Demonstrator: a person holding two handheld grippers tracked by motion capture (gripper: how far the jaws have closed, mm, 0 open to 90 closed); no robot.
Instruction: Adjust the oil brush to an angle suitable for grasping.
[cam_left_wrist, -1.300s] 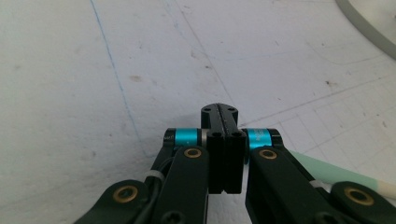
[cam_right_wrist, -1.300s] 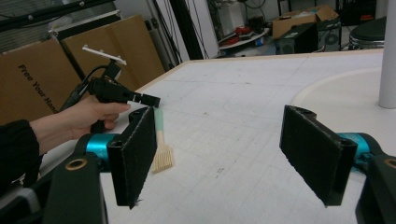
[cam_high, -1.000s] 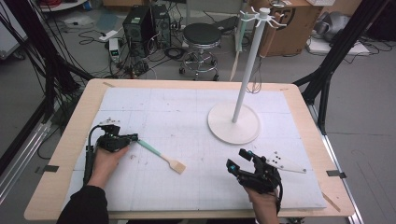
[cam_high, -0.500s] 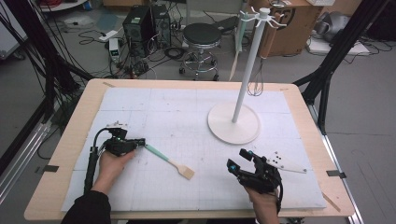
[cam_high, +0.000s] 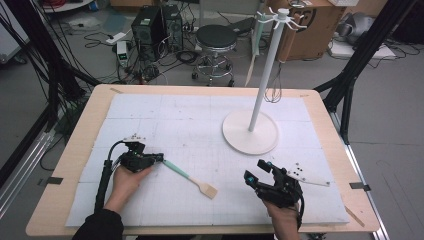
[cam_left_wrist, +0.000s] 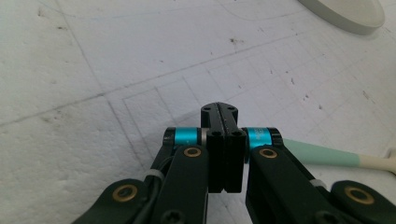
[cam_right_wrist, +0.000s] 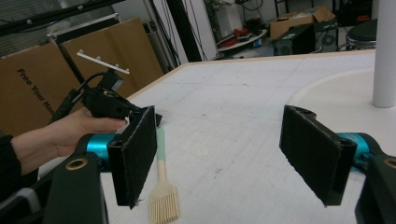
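1. Down on the white mat (cam_high: 165, 115), the left gripper (cam_high: 156, 159) has its jaws pressed fully together. In the left gripper view the pads meet with nothing between them, and the brush's mint handle passes beside and below the closed tips.
2. So the brush (cam_high: 192, 177) is not gripped. It lies flat on the mat, with its mint end at the left gripper's tip and its pale bristle head (cam_high: 209, 190) pointing toward the right gripper. Closed jaws suit nudging or sliding a thin handle better than pinching it, which is likely their job here.
3. Meanwhile the right gripper (cam_high: 256, 175) rests near the table's front edge with its jaws spread wide and empty. In the right gripper view the bristles (cam_right_wrist: 164, 204) lie just ahead of its near pad, so it seems posted to receive the brush.
4. Behind them the white hook stand (cam_high: 250, 131) sits on its round base, with utensils hanging from its top hooks. Judging by that, the brush probably belongs there too.
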